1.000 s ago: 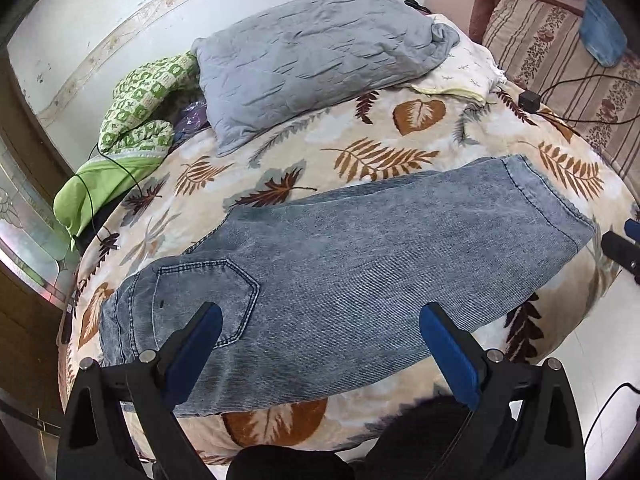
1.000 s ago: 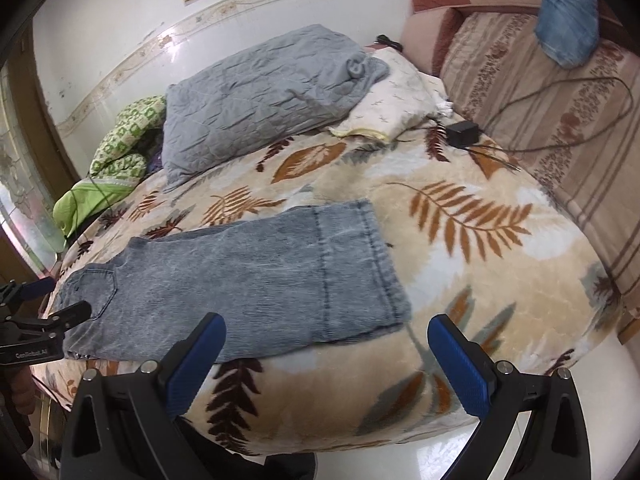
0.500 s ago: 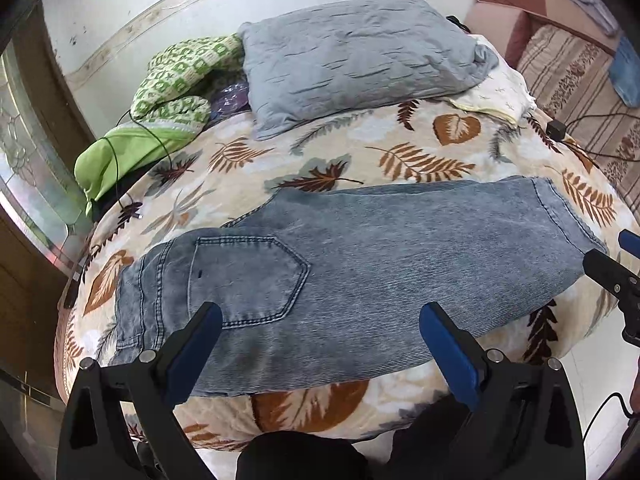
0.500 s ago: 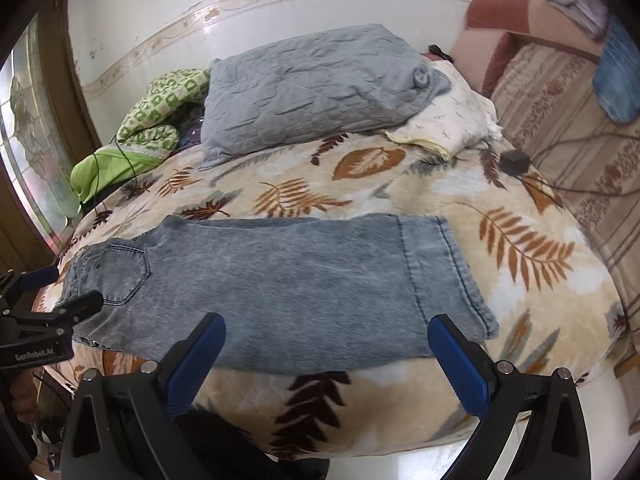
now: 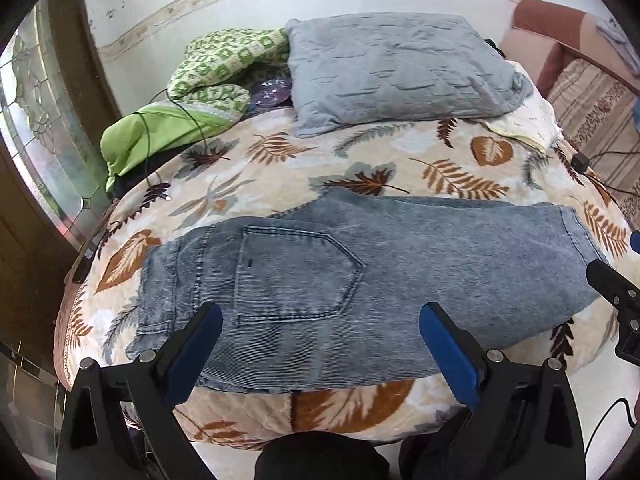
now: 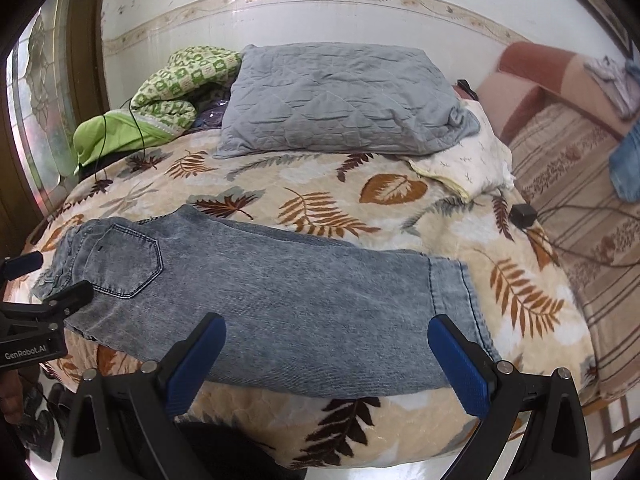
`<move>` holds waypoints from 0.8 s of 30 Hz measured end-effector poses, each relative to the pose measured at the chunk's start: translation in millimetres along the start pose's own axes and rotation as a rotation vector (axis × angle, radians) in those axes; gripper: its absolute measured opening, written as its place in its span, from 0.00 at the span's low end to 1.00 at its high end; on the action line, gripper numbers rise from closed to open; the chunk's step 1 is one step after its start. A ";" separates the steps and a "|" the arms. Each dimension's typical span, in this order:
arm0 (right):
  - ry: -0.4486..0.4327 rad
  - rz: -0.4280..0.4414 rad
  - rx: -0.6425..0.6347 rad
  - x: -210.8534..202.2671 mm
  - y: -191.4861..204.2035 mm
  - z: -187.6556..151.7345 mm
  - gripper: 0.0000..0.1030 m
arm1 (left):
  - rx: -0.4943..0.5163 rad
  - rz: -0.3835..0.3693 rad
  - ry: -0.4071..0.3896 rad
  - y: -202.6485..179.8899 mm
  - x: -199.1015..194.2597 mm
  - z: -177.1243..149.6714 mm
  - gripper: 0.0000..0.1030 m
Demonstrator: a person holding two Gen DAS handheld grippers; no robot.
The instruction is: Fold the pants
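Hovering at the near edge of the bed, the left gripper [image 5: 320,344] is held spread wide over the waistband end of the pants [image 5: 360,276], with nothing between its blue pads [image 5: 196,356]. The right gripper [image 6: 326,364] is likewise splayed and empty, poised over the hem end [image 6: 460,300]. The pants are laid lengthwise across the leaf-print blanket [image 6: 400,216], already doubled leg upon leg it seems, back pocket [image 5: 296,276] uppermost, the near long edge draped slightly over the side of the bed.

For the step judged to be in hand, a fold of one end toward the other, both layers should be caught together at the near corner of each end; if only the top layer is pinched, the legs are likely to be pulled askew. The denim looks thick and ribbed, so a deep bite is advised. The cloth should be lifted just clear of the plush blanket, lest it drag.

Farther back, a grey pillow [image 6: 340,96] and a green patterned quilt [image 5: 224,68] are seen, well apart from the working area.
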State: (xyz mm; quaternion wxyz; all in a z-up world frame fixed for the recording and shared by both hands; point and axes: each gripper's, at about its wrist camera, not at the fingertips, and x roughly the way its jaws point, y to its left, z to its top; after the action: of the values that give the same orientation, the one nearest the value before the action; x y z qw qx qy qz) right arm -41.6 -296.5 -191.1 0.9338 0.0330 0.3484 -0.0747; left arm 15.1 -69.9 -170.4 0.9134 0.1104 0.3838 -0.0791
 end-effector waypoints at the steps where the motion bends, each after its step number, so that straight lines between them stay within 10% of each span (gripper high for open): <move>1: 0.000 -0.001 -0.006 0.0 2.3 0.7 0.99 | -0.005 0.006 -0.005 2.8 -0.3 -0.2 0.96; 24: 0.017 -0.017 -0.028 6.5 3.4 -5.2 0.99 | 0.044 0.019 -0.030 -7.7 -5.9 -1.9 0.96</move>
State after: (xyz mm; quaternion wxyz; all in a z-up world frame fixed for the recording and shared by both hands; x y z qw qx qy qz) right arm -39.6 -293.3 -199.3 0.9305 0.0177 0.3575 -0.0773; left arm 8.0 -76.4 -168.5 0.9171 0.1326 0.3672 -0.0806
